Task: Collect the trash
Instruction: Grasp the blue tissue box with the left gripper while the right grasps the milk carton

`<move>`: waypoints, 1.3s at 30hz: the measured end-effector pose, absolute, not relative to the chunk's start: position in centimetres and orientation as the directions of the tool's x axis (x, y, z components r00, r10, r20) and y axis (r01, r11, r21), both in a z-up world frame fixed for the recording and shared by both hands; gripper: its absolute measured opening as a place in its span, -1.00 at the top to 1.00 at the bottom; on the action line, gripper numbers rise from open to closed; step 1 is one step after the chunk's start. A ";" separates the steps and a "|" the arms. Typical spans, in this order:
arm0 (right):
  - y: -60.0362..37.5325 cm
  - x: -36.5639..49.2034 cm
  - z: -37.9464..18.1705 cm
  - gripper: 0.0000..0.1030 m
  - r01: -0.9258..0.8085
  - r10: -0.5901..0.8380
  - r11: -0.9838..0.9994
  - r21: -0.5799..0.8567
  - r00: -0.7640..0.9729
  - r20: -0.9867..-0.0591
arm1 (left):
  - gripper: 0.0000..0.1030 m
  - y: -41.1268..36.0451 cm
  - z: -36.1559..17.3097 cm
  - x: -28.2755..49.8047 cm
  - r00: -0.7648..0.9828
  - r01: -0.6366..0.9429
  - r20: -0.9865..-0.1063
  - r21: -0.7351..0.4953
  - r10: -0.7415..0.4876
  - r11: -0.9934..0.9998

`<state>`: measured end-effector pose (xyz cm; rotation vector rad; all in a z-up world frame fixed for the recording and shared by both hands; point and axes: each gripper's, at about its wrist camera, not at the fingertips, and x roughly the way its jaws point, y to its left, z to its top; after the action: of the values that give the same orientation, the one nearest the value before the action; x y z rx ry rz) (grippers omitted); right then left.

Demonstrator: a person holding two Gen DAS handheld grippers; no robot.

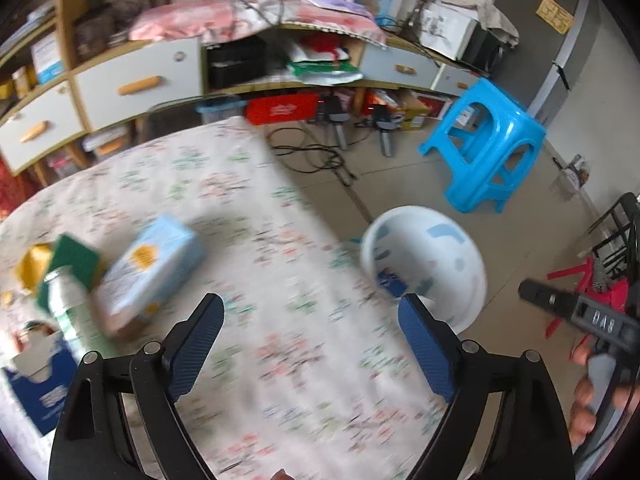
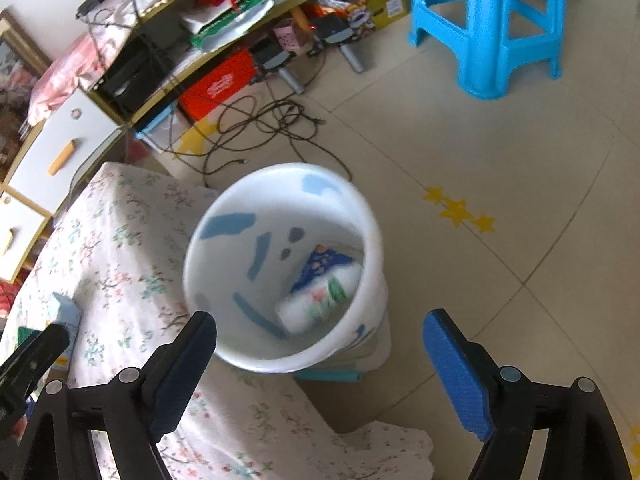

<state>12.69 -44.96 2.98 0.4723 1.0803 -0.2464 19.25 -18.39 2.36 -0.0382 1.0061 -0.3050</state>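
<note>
1. Trash is lying in two places: some is sitting on the worktop, which is wearing a flowered cloth, and some is already resting at the bottom of the white bin.
2. We are seeing the bin standing on the floor just beside the edge of the worktop, its mouth facing up.
3. Inside the bin a white wrapper with green and red print is lying against a dark blue packet.
4. On the worktop, toward the left of the left wrist view, a light blue carton is lying on its side.
5. Just beside the carton a bottle is standing, a green and yellow packet is sitting behind it, and a dark blue box is sitting at the near left edge.
6. We are holding the left tool above the bare cloth with its jaws spread wide and nothing between them.
7. We are holding the right tool over the bin's near rim, jaws likewise wide apart and gripping nothing.
8. A blue stool is standing on the tiled floor, well apart from the bin, and loose cables are trailing beneath the cupboards.
</note>
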 end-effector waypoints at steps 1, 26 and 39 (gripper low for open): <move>-44.3 12.9 3.1 -0.78 0.407 0.036 0.880 0.245 0.458 -0.888 | -0.78 -17.4 2.6 18.9 0.502 0.225 -0.825 -0.165 -0.259 0.960; -25.5 17.8 1.9 -0.89 0.145 0.106 0.973 0.180 0.411 -0.905 | -0.96 8.3 -2.1 15.1 0.450 -0.168 -0.893 -0.110 -0.023 0.980; -19.4 20.6 -0.4 -0.89 0.092 0.172 0.972 0.217 0.357 -0.918 | -0.38 13.4 -3.8 16.9 0.431 -0.305 -0.886 -0.325 -0.174 0.895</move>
<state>20.61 -19.39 -0.37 0.2479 1.2082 0.0523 16.94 13.35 -3.78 -0.4804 1.1351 0.0853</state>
